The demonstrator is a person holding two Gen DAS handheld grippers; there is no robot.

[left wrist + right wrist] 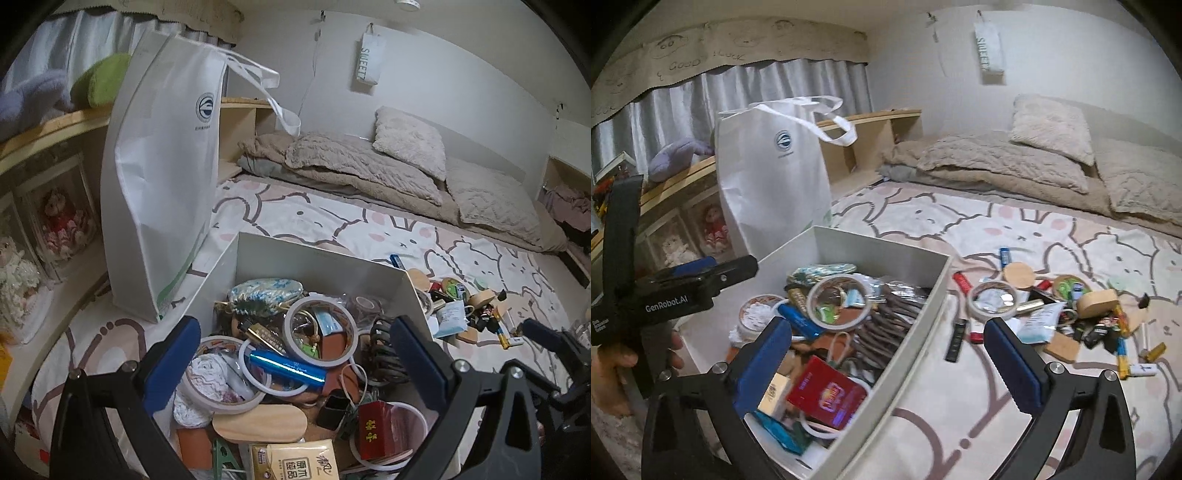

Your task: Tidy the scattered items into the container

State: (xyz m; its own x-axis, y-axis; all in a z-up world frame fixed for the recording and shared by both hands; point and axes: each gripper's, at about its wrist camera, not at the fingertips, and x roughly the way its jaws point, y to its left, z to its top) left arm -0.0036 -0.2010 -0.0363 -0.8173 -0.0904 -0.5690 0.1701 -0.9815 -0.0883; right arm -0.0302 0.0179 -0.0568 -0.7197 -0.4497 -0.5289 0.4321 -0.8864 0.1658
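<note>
A white box (pixel 314 258) on the bed sheet is full of small things: tape rings (pixel 319 328), a blue metal bar (pixel 288 369), a red pack (pixel 827 395). My left gripper (pixel 295 328) hangs open above these contents, holding nothing. My right gripper (pixel 886 325) stands open over the box's right wall (pixel 916 332), nothing between its pads. Right of the box, scattered items lie on the sheet: a tape ring (pixel 991 299), a wooden disc (pixel 1018 275), a red lighter (pixel 962 282), a black stick (pixel 956 334), a white USB stick (pixel 1143 369).
A tall white paper bag (pixel 162 177) stands just left of and behind the box. A wooden shelf (pixel 48 136) with dolls runs along the left. Beige pillows and a blanket (pixel 369 166) lie at the bed's far end. A hand (pixel 613 369) holds the left gripper.
</note>
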